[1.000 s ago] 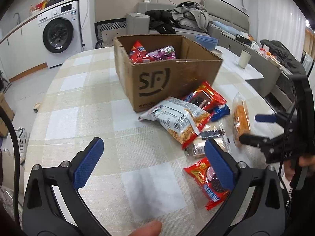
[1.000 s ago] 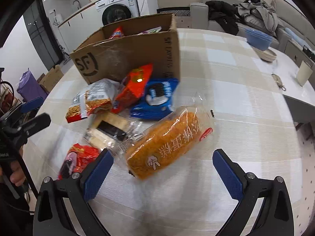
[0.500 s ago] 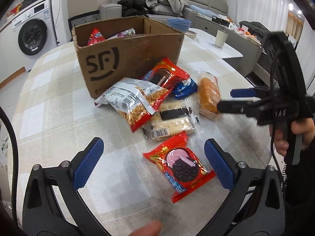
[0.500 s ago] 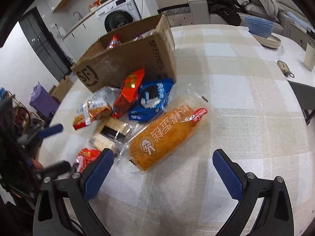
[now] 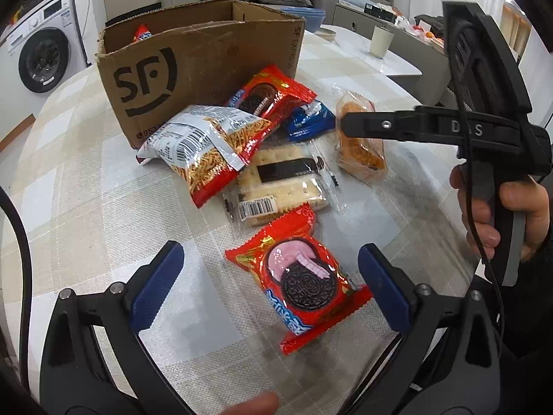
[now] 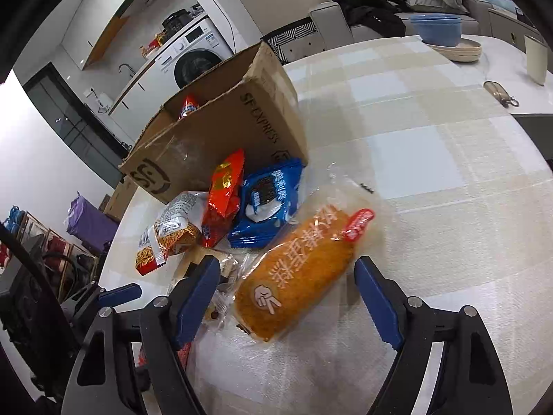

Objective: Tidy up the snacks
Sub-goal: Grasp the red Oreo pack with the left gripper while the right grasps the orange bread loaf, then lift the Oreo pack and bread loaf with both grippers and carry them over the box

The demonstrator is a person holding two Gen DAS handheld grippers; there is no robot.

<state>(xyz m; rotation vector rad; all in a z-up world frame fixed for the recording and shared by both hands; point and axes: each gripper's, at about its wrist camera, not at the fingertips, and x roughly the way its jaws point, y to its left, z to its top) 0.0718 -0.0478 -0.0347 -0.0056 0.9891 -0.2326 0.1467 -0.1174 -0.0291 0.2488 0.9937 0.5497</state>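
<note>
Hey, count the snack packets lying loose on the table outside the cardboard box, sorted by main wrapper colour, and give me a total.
Red: 2, one flat near the camera, one leaning on the box
Blue: 1
White and red noodle bag: 1
Clear, crackers: 1
Clear, orange cake: 1
Total: 6

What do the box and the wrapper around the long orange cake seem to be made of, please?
The box looks like plain brown corrugated cardboard, matte, with ragged torn edges and printed black lettering. The cake wrapper seems to be thin clear plastic film, glossy and crinkled, since the orange cake shows through it.
</note>
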